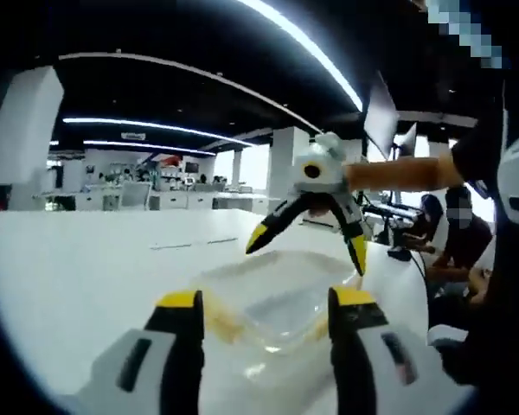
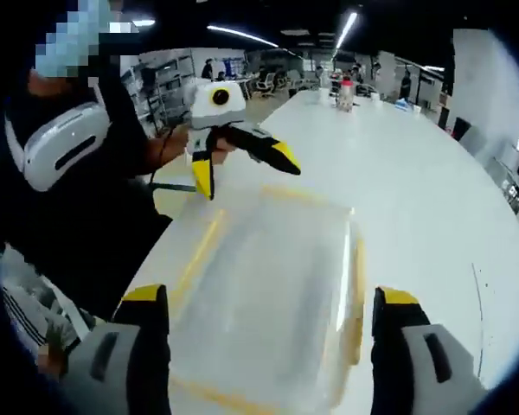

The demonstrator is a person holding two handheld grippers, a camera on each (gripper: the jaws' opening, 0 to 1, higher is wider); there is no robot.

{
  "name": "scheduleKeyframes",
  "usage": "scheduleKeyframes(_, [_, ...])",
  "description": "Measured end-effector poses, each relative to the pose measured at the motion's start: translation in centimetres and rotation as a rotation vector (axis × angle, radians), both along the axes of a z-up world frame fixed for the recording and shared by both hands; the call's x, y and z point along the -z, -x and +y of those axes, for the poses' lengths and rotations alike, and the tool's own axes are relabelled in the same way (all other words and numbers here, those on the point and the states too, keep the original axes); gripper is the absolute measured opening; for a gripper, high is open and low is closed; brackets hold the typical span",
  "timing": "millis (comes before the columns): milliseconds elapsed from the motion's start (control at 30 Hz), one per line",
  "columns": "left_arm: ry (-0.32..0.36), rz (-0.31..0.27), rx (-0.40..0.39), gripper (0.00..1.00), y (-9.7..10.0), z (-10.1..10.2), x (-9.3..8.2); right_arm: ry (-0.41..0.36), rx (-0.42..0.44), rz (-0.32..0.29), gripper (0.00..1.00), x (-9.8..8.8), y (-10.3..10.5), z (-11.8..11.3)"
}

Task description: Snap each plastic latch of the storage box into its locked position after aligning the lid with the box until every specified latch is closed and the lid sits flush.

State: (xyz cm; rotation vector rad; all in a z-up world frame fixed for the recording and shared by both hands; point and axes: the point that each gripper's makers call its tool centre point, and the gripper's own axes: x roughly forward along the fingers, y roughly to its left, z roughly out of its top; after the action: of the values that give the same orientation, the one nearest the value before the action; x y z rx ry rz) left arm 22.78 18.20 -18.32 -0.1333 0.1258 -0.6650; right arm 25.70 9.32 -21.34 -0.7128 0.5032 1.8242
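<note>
Since the clear plastic storage box with yellowish edge latches (image 2: 268,294) sits flat on the white worktop (image 2: 415,181), I'd square the lid first. Both the left gripper (image 1: 264,316) and right gripper (image 2: 268,316) are spread wide, empty, hovering either end.

The box (image 2: 268,294) under my tools is clear plastic, smooth and glossy, with light glaring off its lid (image 2: 277,268); its amber edging looks like the same hard plastic, slightly see-through. The worktop (image 2: 415,181) is a smooth white surface with a soft sheen that reflects the ceiling lights. My right tool (image 2: 272,333) has matt grey plastic jaws capped with yellow tips that look rubbery and dull. My left tool (image 1: 266,324) is built the same way: grey moulded plastic, black inner faces, matt yellow tips. The clothes of the person (image 2: 86,207) read as dark cloth.
</note>
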Motion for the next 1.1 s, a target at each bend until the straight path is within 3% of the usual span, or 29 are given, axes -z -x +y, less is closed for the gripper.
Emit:
scheduleKeyframes(33, [0.030, 0.015, -0.004, 0.56, -0.1, 0.2, 0.1, -0.027, 0.024, -0.043, 0.99, -0.1, -0.2, 0.0])
scheduleKeyframes(100, [0.024, 0.022, -0.016, 0.56, -0.4, 0.7, 0.3, -0.065, 0.030, -0.114, 0.99, -0.2, 0.1, -0.2])
scheduleKeyframes(400, [0.056, 0.091, -0.013, 0.53, -1.0, 0.7, 1.0, -0.237, 0.249, -0.254, 0.98, -1.8, 0.5, -1.1])
scheduleKeyframes(533, [0.086, 0.171, -0.005, 0.51, -1.1, 0.3, 1.9, -0.254, 0.332, -0.325, 0.99, -0.5, 1.4, -2.1])
scheduleKeyframes(600, [0.088, 0.175, -0.012, 0.51, -1.3, 0.4, 1.9, -0.248, 0.386, -0.363, 0.98, 0.4, 1.4, -2.7])
scheduleKeyframes(833, [0.055, 0.174, -0.019, 0.50, -1.3, 0.1, 1.8, -0.371, 0.598, -0.323, 0.93, 1.2, 1.2, -3.7])
scheduleKeyframes(933, [0.062, 0.193, -0.020, 0.48, -1.3, -0.1, 2.0, -0.439, 0.717, -0.252, 0.90, 0.9, 0.9, -4.0])
scheduleKeyframes(1100, [0.065, 0.226, -0.034, 0.49, -1.3, -0.3, 2.7, -0.465, 0.744, -0.269, 0.91, 1.0, 1.2, -3.6])
